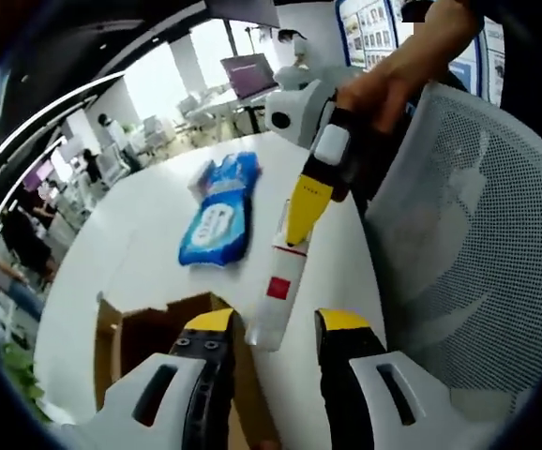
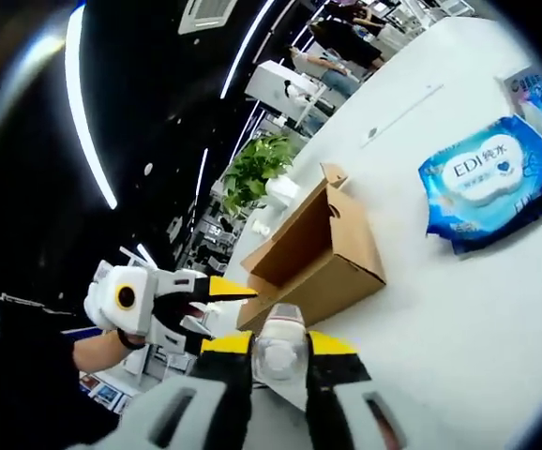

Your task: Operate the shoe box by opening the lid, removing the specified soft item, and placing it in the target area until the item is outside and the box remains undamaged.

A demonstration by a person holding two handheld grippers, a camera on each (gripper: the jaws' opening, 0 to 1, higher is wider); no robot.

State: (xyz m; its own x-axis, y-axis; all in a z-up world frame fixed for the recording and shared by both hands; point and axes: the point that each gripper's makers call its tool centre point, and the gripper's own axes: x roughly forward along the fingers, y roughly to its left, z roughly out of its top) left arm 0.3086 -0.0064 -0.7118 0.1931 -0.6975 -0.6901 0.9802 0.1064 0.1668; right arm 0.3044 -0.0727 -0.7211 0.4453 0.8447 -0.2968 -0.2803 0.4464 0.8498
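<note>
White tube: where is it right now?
In the left gripper view the white tube hangs over the white table, clamped by the right gripper, right of the open cardboard box and below the blue wipes pack.

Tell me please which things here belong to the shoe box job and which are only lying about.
Belong to the job:
- cardboard box, lid open
- white tube, clamped in the right hand-held gripper
- left hand-held gripper, open above the box

Only lying about:
- blue wipes pack on the white table
- mesh chair
</note>
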